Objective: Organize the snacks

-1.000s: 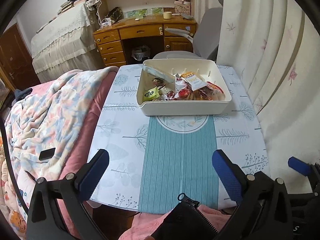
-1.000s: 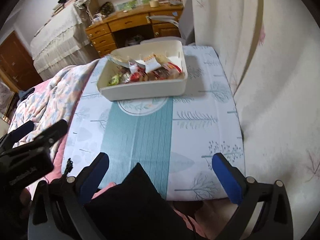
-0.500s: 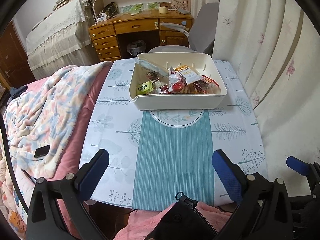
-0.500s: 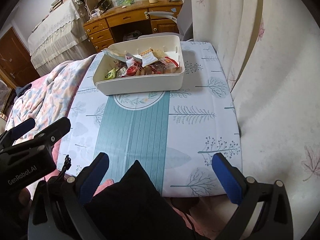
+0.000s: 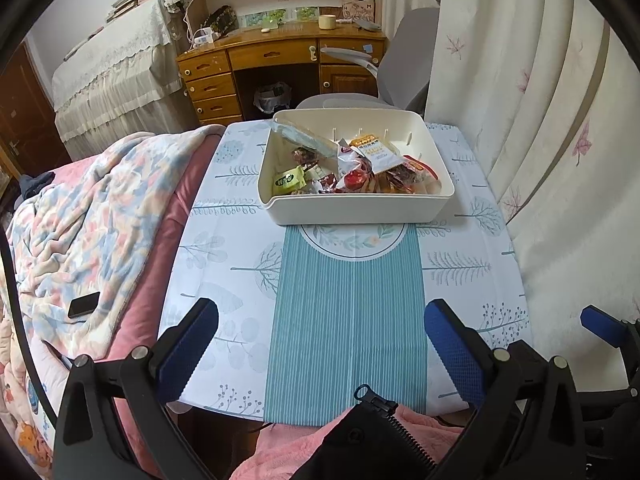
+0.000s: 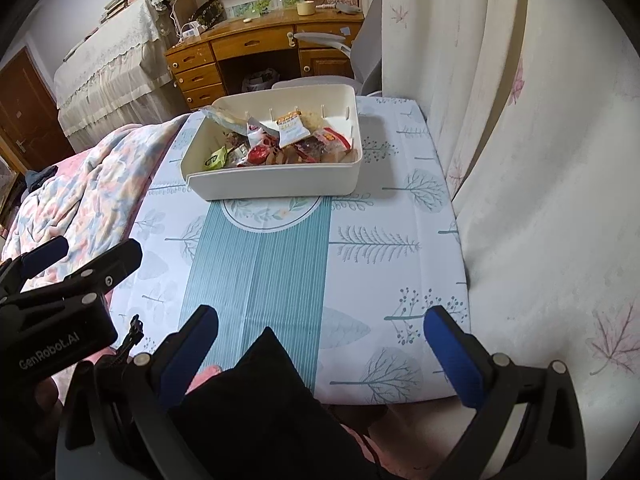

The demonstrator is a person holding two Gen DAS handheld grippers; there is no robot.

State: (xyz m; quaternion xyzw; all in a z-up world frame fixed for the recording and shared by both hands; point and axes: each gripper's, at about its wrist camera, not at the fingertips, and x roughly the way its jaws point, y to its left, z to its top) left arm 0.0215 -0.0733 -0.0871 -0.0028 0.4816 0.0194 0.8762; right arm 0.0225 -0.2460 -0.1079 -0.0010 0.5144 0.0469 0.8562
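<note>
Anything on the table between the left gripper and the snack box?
No. Left wrist view: only bare tablecloth lies between left gripper and box.

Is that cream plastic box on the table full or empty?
Partly full: the cream plastic box holds a jumble of wrapped snack packets heaped along its near side.

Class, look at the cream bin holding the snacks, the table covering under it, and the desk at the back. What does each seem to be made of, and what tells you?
Cream bin: likely moulded plastic, matte; smooth rounded walls, ribbed slots inside.
Table covering: printed sheet, perhaps vinyl or cloth; lies flat with fold creases, so uncertain.
Desk: wood, glossy varnish; grain tone, reflective top.
</note>
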